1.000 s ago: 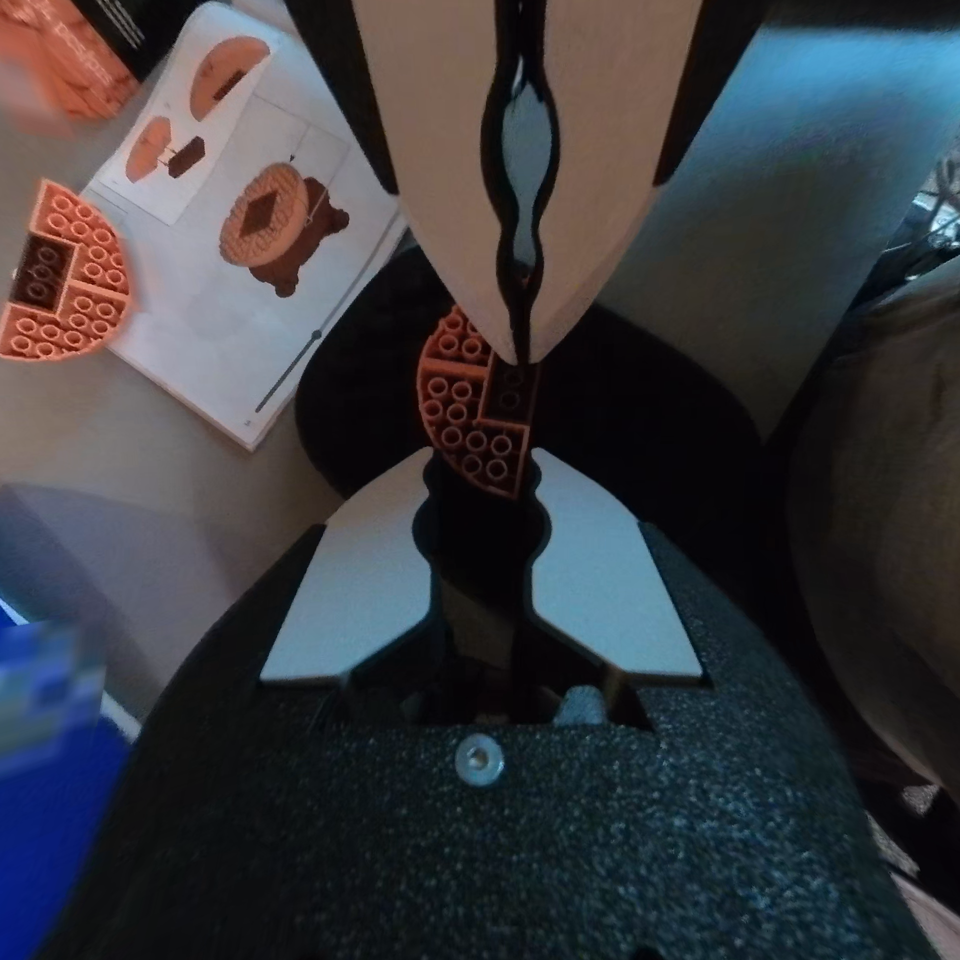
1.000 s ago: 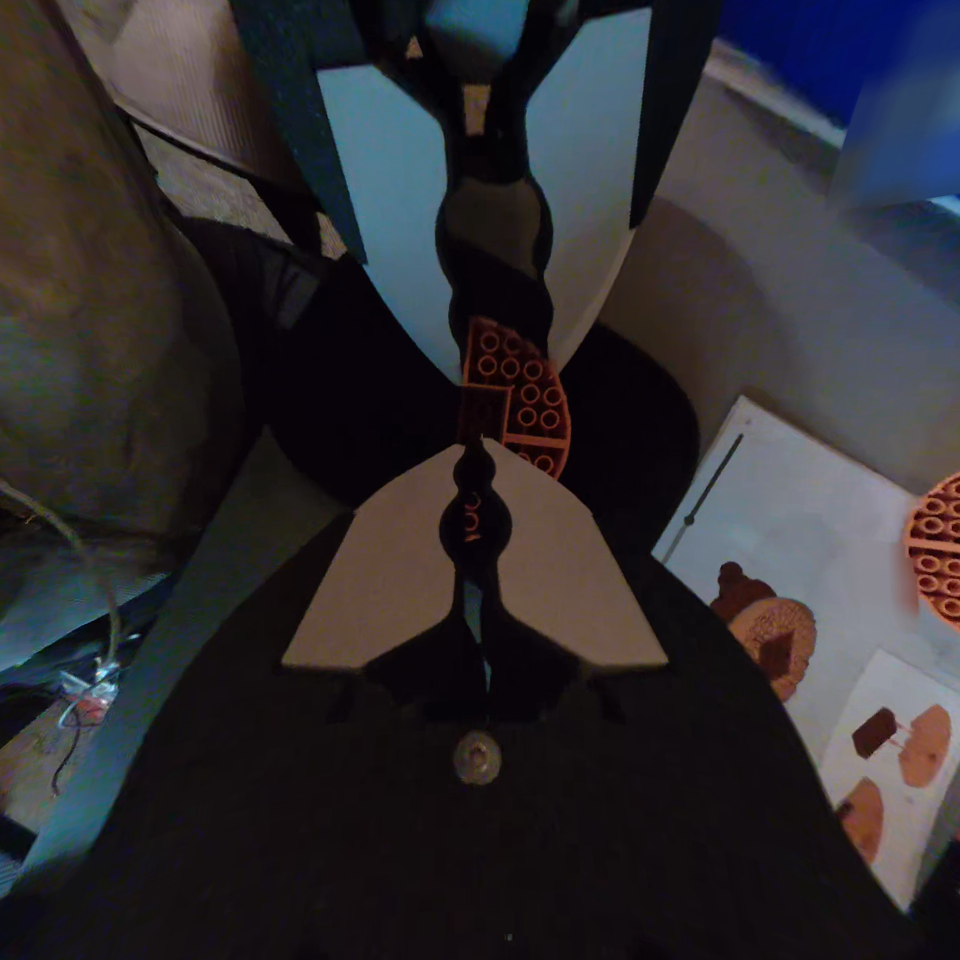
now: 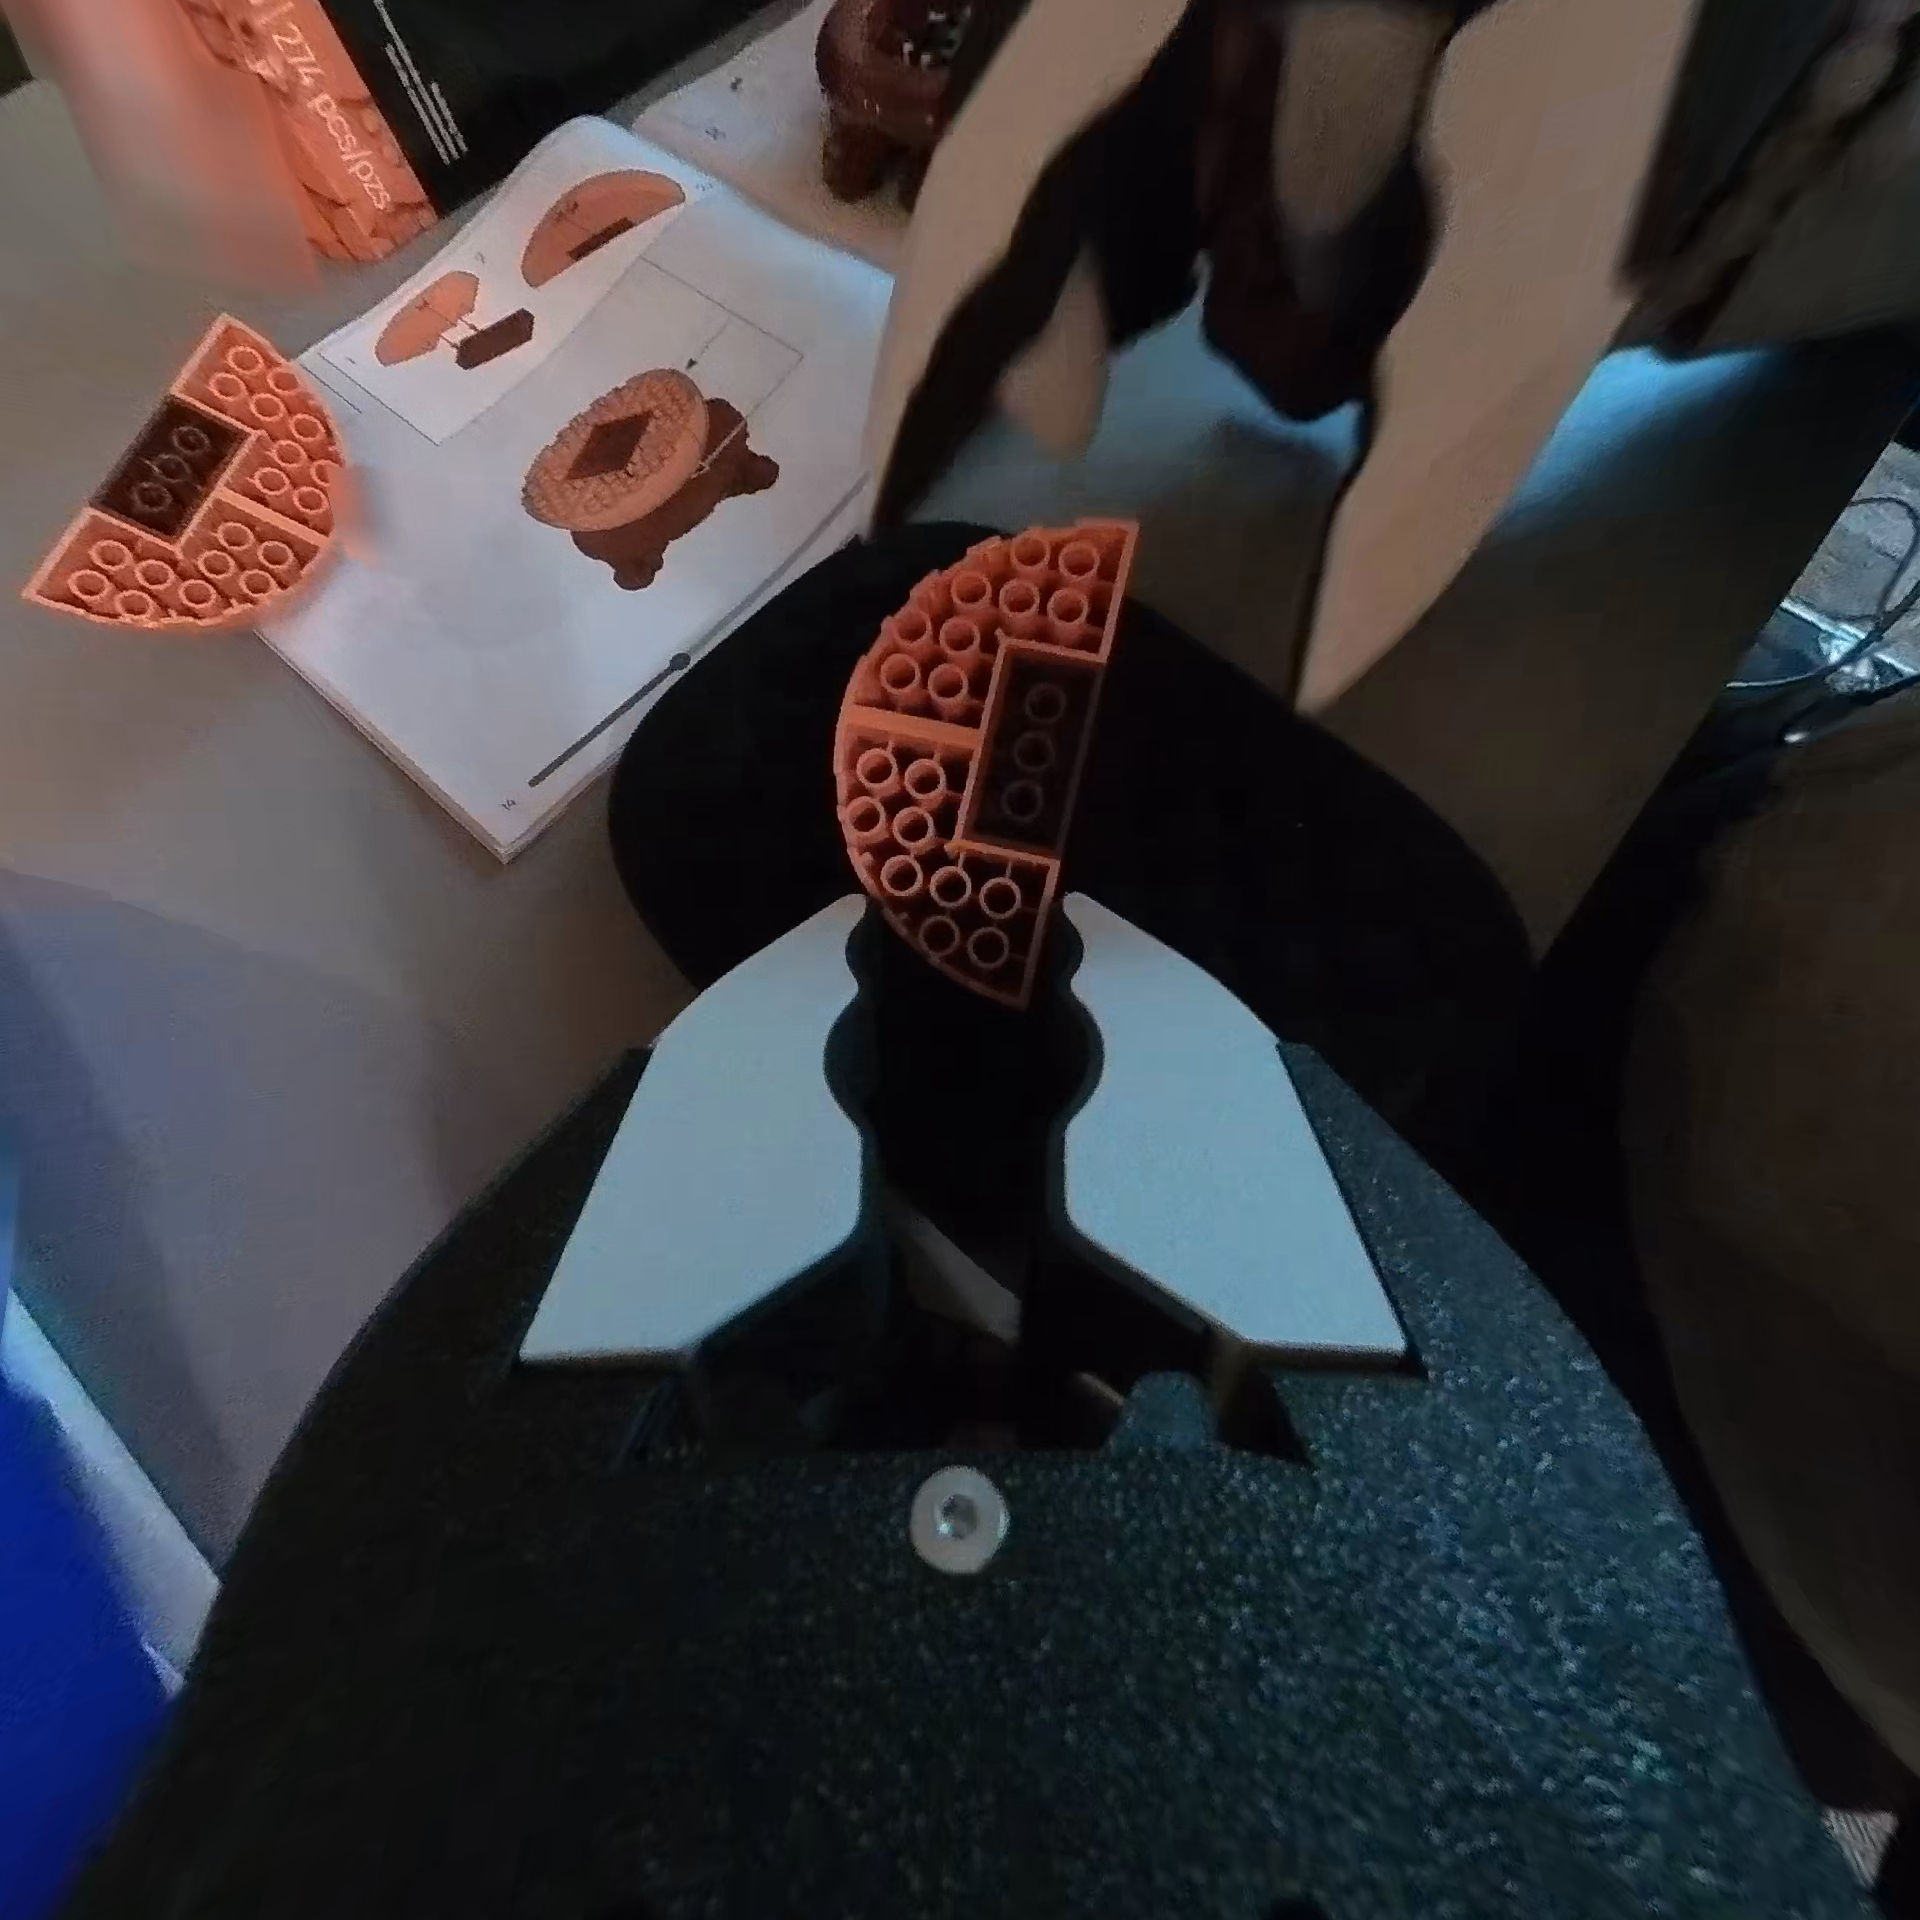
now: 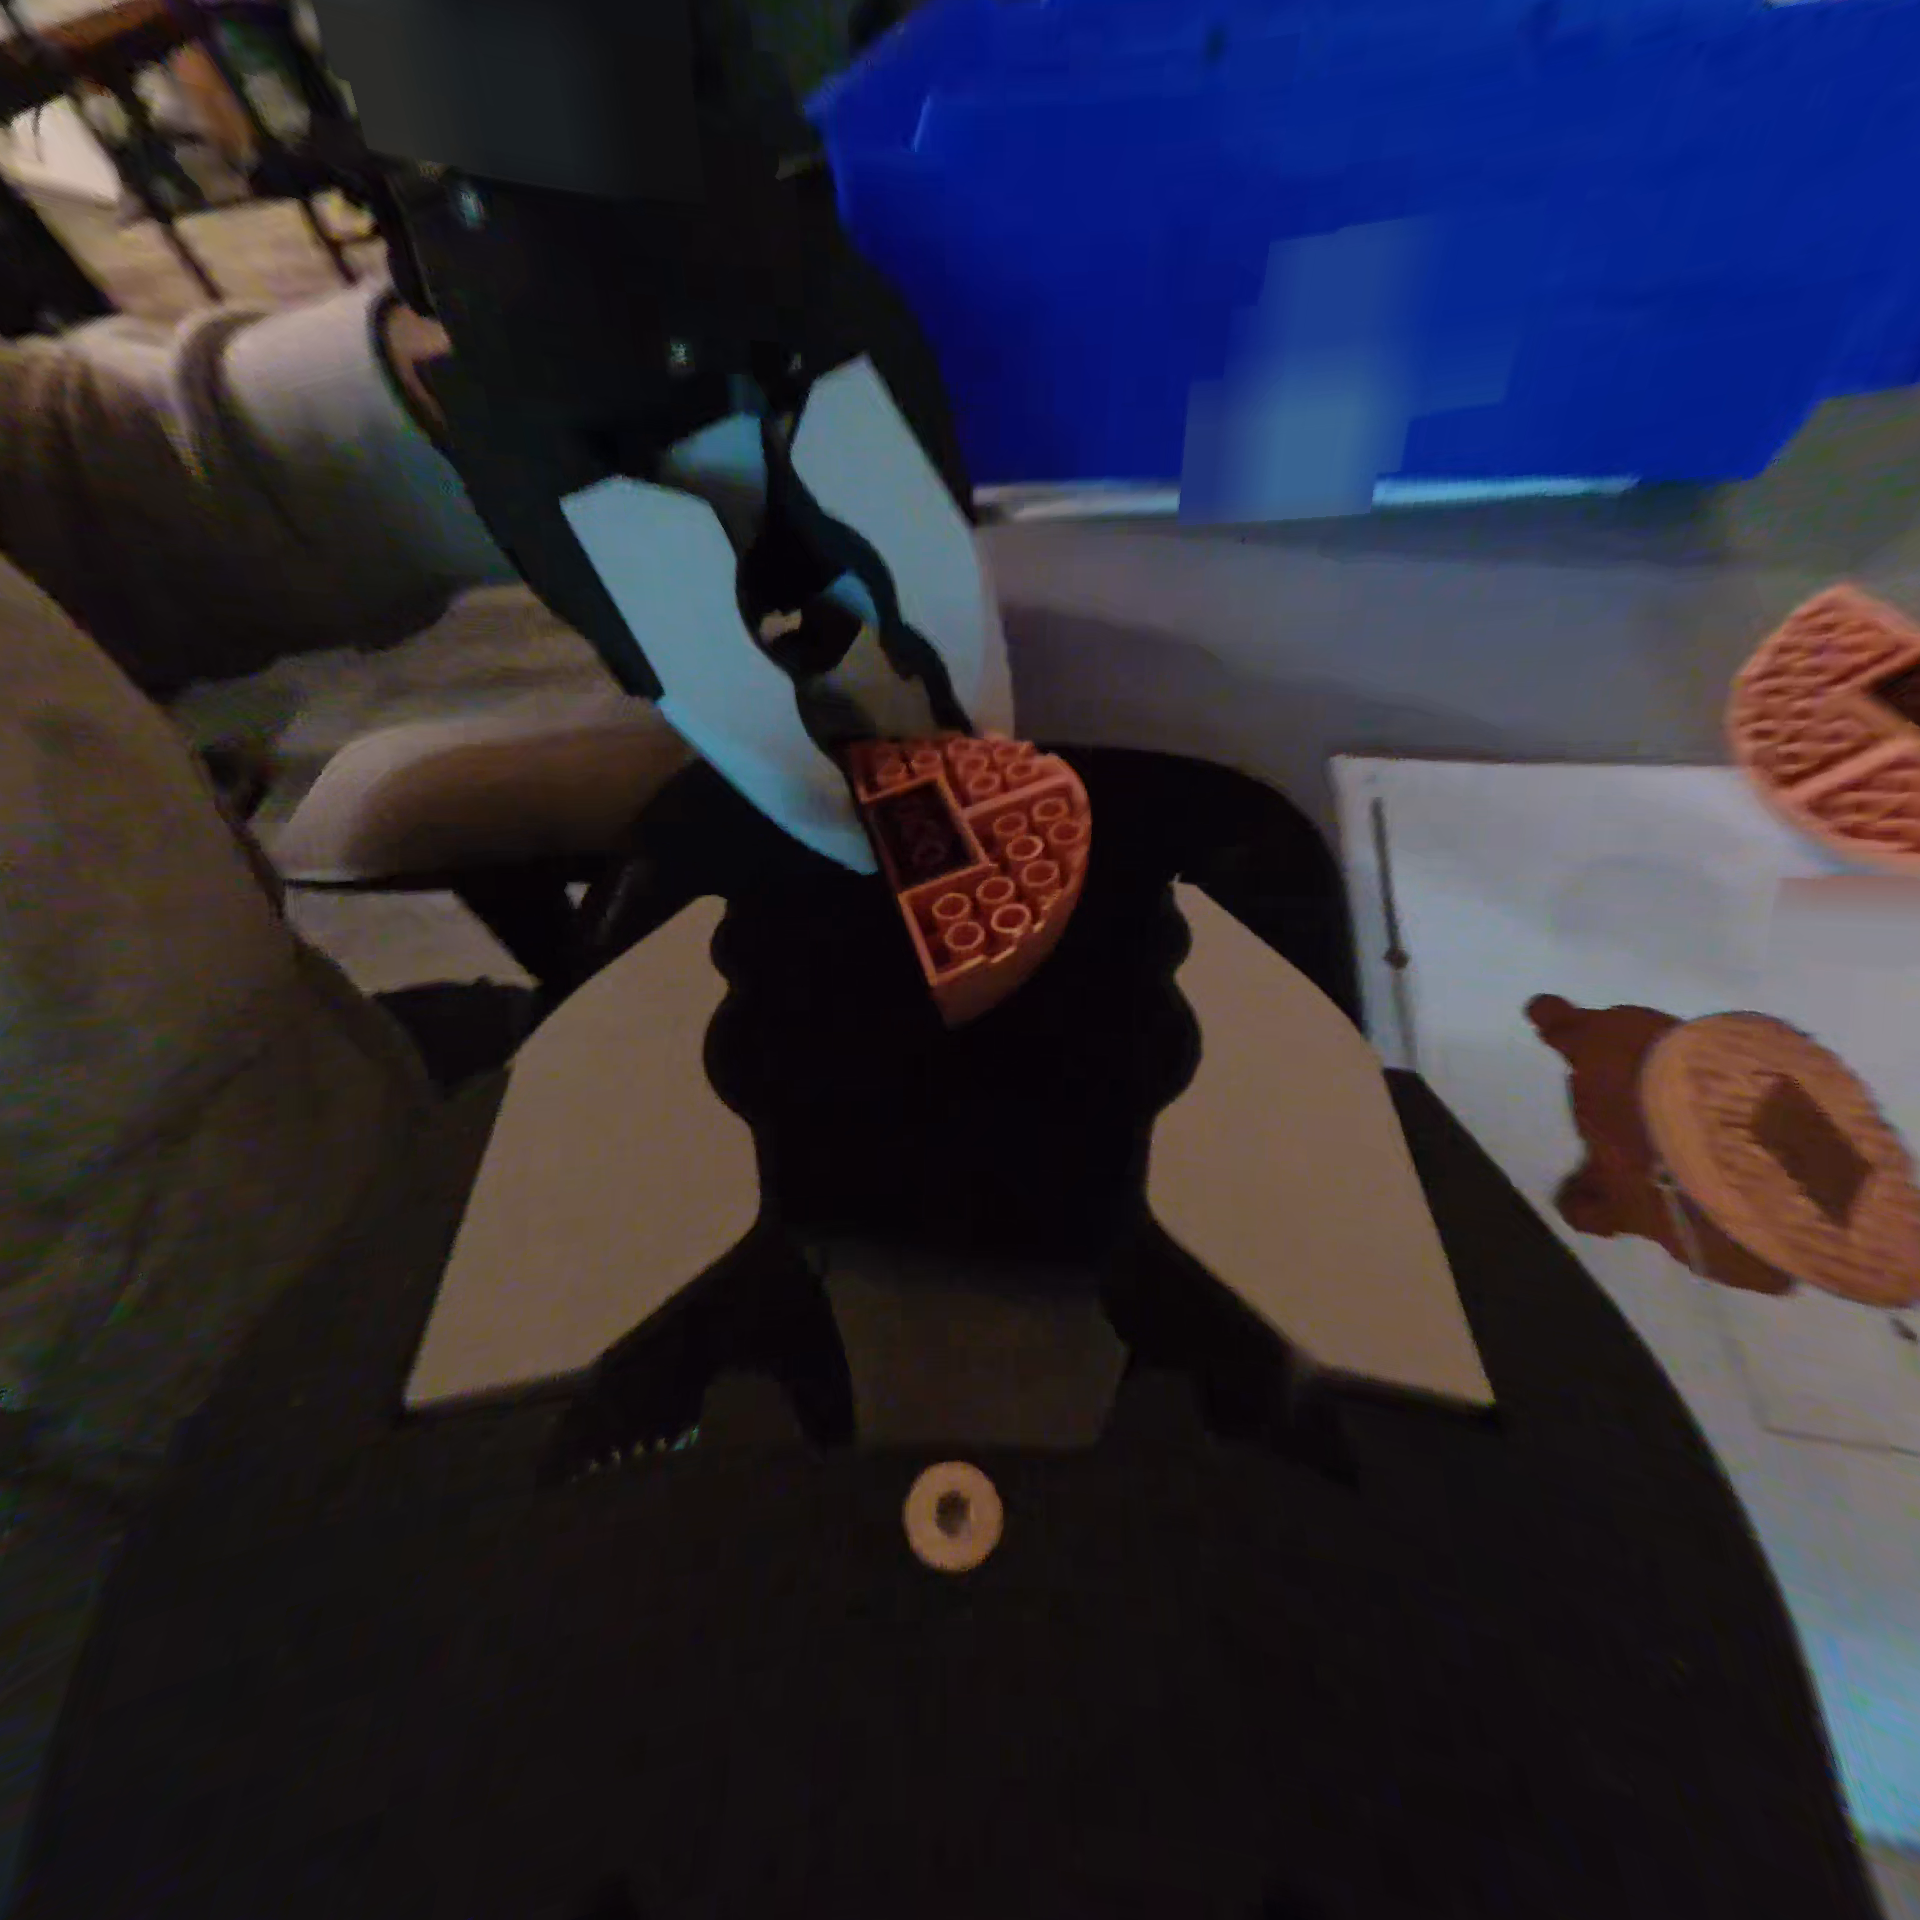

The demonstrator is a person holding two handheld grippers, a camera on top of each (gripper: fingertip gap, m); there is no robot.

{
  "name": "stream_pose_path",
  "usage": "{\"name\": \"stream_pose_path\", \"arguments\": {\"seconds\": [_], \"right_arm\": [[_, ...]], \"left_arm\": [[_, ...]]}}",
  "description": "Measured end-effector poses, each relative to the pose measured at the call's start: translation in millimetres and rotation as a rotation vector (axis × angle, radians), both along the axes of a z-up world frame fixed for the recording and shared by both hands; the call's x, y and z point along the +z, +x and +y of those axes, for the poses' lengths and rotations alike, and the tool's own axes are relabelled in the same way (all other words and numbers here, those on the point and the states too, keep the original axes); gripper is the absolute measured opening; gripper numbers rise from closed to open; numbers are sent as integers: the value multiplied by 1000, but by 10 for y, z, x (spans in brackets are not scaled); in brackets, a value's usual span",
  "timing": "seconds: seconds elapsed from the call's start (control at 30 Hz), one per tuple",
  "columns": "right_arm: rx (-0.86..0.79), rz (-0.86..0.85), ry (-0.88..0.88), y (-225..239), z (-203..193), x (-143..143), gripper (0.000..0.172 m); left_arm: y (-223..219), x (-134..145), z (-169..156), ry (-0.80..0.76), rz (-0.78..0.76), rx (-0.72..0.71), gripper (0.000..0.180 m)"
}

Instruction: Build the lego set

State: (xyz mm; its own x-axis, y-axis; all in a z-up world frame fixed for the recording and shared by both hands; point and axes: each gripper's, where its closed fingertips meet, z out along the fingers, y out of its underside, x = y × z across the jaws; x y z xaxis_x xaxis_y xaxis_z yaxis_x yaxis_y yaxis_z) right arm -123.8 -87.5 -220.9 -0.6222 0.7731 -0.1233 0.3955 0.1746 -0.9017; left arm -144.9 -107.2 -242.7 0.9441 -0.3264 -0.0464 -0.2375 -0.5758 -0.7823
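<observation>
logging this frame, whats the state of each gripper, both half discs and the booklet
left gripper: shut on orange half-disc brick piece, held on edge
right gripper: open, holding nothing
second orange half-disc: flat on table, underside up
instruction booklet: lying open

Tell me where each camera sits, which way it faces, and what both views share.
Left wrist view: on the left gripper, looking along its fingers over the table edge; the gripper holds an orange half-disc; the right gripper shows blurred above.
Right wrist view: on the right gripper, open, facing the left gripper and a sleeve.
Shared: held half-disc, booklet, second half-disc, black seat.
</observation>
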Motion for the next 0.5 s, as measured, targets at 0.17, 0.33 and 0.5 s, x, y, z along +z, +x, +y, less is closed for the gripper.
{"name": "stream_pose_path", "arguments": {"seconds": [0.17, 0.33, 0.5], "right_arm": [[5, -55, 103, -65, 54, -137, 35], [-67, 13, 5, 53, 262, 185, 34], [-354, 51, 122, 78, 1019, 373, 34]], "left_arm": [[65, 104, 11, 55, -35, -26, 29], [186, 529, 143, 245, -117, -76, 51], [-57, 741, 400, 408, -140, 60, 92]]}}
